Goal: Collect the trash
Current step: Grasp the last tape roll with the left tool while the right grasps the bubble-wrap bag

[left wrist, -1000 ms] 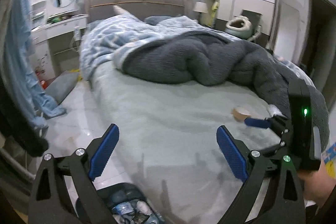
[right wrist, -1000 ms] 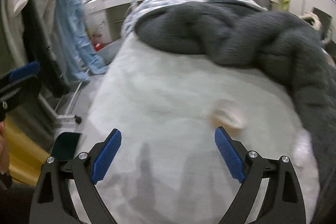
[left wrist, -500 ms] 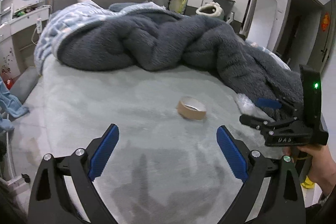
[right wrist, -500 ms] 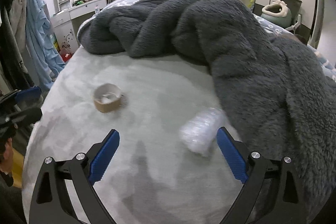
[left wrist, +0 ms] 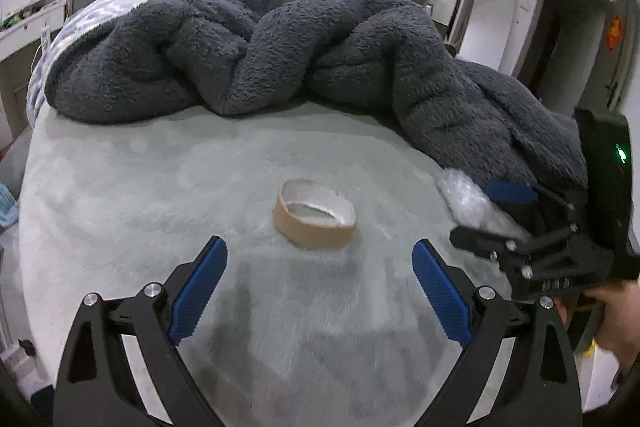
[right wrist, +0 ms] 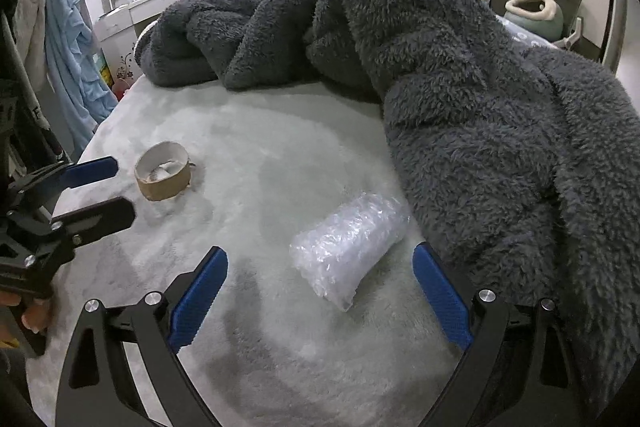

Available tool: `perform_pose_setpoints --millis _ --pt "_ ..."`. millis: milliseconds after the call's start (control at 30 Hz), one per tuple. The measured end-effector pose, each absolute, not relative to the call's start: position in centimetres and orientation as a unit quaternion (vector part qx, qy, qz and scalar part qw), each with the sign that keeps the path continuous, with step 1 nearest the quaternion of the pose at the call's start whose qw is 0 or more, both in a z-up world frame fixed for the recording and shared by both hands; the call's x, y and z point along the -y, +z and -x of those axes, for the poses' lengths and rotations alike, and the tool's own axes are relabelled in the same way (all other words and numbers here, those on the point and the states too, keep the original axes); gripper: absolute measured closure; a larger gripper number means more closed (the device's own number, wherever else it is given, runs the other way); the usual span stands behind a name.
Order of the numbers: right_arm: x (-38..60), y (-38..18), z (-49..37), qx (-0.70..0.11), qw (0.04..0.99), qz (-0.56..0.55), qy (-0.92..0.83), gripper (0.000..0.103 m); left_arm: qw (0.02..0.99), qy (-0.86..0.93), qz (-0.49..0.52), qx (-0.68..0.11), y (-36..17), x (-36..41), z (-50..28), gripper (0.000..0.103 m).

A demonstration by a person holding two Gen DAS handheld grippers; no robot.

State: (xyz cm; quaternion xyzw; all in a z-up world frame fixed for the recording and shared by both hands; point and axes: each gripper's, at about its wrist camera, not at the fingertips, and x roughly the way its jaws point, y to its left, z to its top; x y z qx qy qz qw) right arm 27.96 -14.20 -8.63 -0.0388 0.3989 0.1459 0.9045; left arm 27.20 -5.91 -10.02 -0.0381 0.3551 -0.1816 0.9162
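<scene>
Left gripper (left wrist: 319,279) spread wide before brown cardboard tape ring (left wrist: 314,213); right gripper (right wrist: 320,291) spread wide before clear bubble-wrap roll (right wrist: 349,244) beside dark grey fleece blanket (right wrist: 460,75), pale grey bed (right wrist: 280,155).

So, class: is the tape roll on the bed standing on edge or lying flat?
Lying flat. The tape roll rests on the bed sheet, its hollow centre opening upward.

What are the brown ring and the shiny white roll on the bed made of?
The brown ring looks like cardboard, probably an empty tape core: matte tan outside, pale inside, thin stiff wall. The shiny white roll looks like bubble wrap: clear plastic with a bumpy, glinting surface. The bed cover under both looks like soft, pale plush fabric.
</scene>
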Motion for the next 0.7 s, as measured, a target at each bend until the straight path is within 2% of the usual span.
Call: perform_pose_setpoints --millis 133,200,267,333,400,467,500,533,567,633,700 --pt "14.6 -8.6 -28.5 -0.406 0.904 0.024 0.131 0.008 0.914 -0.182 0.037 -0.360 -10.3 6.7 -28.8 0.009" --pt "14.7 -8.4 -28.5 -0.406 0.905 0.019 0.129 0.008 0.914 -0.182 0.040 -0.361 -10.5 7.1 -29.7 0.015" --pt "14.8 -8.3 -28.7 -0.406 0.905 0.018 0.126 0.008 0.912 -0.185 0.046 -0.362 -10.8 7.3 -30.3 0.018" --pt "14.8 -8.3 -28.8 -0.406 0.905 0.015 0.123 0.008 0.908 -0.186 0.049 -0.373 -11.3 7.5 -30.9 0.024" --pt "15.3 -8.3 -29.0 -0.406 0.906 0.006 0.118 0.008 0.904 -0.182 0.050 -0.384 -11.6 7.5 -31.4 0.041" --pt "15.6 -8.3 -29.3 -0.406 0.907 -0.003 0.114 0.009 0.902 -0.178 0.055 -0.389 -11.8 7.3 -31.6 0.051" --pt "15.7 -8.3 -29.3 -0.406 0.907 -0.006 0.112 0.010 0.902 -0.177 0.061 -0.390 -11.8 7.1 -31.6 0.052" --pt "15.8 -8.3 -29.4 -0.407 0.907 -0.010 0.107 0.016 0.902 -0.177 0.064 -0.389 -11.7 6.9 -31.6 0.052" --pt "16.0 -8.4 -29.6 -0.409 0.907 -0.013 0.102 0.029 0.902 -0.177 0.066 -0.388 -11.7 6.8 -31.5 0.052" --pt "16.5 -8.5 -29.7 -0.414 0.906 -0.015 0.083 0.042 0.905 -0.175 0.068 -0.382 -11.2 6.6 -31.2 0.052" --pt "16.6 -8.8 -29.8 -0.423 0.902 -0.013 0.082 0.048 0.907 -0.175 0.066 -0.378 -10.8 6.5 -30.7 0.052"
